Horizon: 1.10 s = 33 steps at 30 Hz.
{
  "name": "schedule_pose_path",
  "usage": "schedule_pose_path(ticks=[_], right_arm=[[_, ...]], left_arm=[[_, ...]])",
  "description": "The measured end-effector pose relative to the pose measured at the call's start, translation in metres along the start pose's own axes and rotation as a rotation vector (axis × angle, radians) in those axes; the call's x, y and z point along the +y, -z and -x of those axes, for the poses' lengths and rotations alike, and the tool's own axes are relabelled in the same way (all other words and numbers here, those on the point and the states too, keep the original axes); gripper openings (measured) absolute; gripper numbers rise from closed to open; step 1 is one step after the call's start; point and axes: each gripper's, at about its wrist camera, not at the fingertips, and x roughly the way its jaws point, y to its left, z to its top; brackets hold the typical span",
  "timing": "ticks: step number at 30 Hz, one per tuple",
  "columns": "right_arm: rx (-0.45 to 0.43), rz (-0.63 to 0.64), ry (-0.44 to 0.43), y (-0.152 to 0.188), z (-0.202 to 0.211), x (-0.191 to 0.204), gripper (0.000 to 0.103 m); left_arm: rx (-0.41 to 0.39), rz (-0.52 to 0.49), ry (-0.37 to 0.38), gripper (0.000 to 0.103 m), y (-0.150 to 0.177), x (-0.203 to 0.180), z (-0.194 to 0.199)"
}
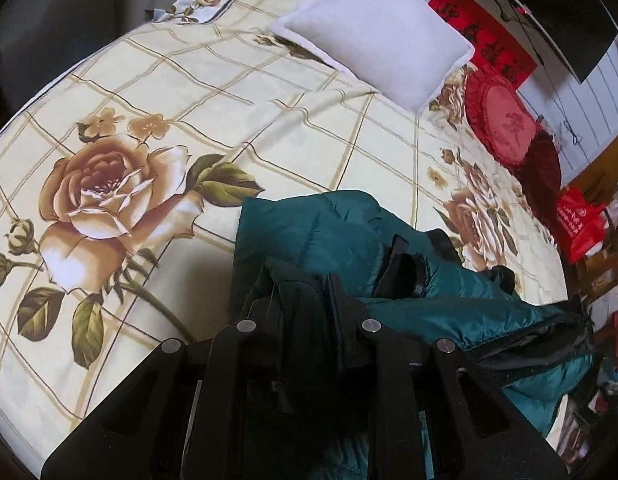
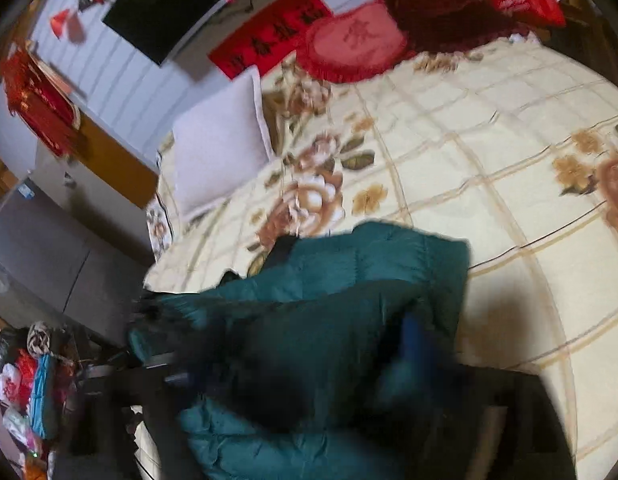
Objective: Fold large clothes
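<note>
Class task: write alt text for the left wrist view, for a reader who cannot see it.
The left gripper, jaws shut, pinches dark fabric of a teal puffer jacket lying on a bed with a cream rose-print cover. A white pillow and round red cushion lie beyond.

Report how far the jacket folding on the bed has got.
Done: the teal jacket lies partly doubled over on the floral bedspread. In hand: the left hand-held gripper is shut on its dark edge; the right hand-held gripper stands open. Left: flattening and squaring the rumpled bundle.
</note>
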Motion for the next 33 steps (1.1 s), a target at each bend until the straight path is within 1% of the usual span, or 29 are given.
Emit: schedule_pose_path(ticks=[2,4,5,7,9,11,13,14,15,17,19,21,22,24,26,28,30,31,33], right_arm=[[-0.044,0.011,-0.01,-0.002,0.019,0.008,0.096],[-0.064,0.046,-0.066,0.0,0.029,0.022,0.096],[-0.05,0.096,-0.094,0.004,0.027,0.037,0.096],[0.022,0.193,-0.079,0.016,0.007,0.067,0.096],[0.112,0.287,-0.086,0.035,-0.029,0.103,0.096],[0.154,0.357,-0.087,0.052,-0.062,0.131,0.095],[0.169,0.43,-0.057,0.064,-0.094,0.155,0.087],[0.172,0.465,-0.027,0.069,-0.111,0.166,0.087],[0.167,0.505,0.026,0.074,-0.13,0.176,0.087],[0.166,0.543,0.12,0.078,-0.159,0.184,0.087],[0.16,0.541,0.169,0.079,-0.182,0.182,0.088],[0.143,0.516,0.204,0.076,-0.198,0.177,0.088],[0.139,0.504,0.213,0.074,-0.2,0.173,0.088],[0.14,0.47,0.225,0.07,-0.206,0.165,0.088],[0.156,0.448,0.226,0.066,-0.205,0.165,0.088],[0.173,0.435,0.205,0.063,-0.19,0.169,0.088],[0.148,0.412,0.146,0.056,-0.16,0.167,0.088],[0.132,0.412,0.138,0.053,-0.151,0.165,0.088],[0.085,0.431,0.169,0.044,-0.125,0.155,0.088]], left_arm=[[0.006,0.004,0.014,0.02,-0.002,0.001,0.0],[0.011,0.02,0.034,0.021,-0.003,0.003,0.002],[0.012,0.031,0.048,0.023,-0.003,0.004,0.004],[0.009,0.04,0.063,0.024,-0.005,0.006,0.007],[0.01,0.042,0.061,0.025,-0.004,0.005,0.009],[0.01,0.039,0.062,0.025,-0.005,0.005,0.01],[0.014,0.034,0.071,0.026,-0.006,0.006,0.014],[0.018,0.034,0.081,0.028,-0.006,0.008,0.016],[0.02,0.039,0.096,0.032,-0.008,0.011,0.021],[0.018,0.052,0.133,0.037,-0.011,0.016,0.031],[-0.011,0.067,0.181,0.044,-0.016,0.023,0.047],[-0.067,0.073,0.188,0.06,-0.017,0.028,0.066],[-0.082,0.071,0.19,0.062,-0.017,0.028,0.072],[-0.099,0.053,0.191,0.063,-0.013,0.025,0.08],[-0.101,0.014,0.177,0.063,-0.004,0.014,0.081],[-0.101,-0.031,0.155,0.063,0.003,0.003,0.077],[-0.105,-0.069,0.125,0.063,0.009,-0.007,0.069],[-0.106,-0.084,0.11,0.063,0.011,-0.013,0.063],[-0.11,-0.107,0.072,0.063,0.014,-0.022,0.05]])
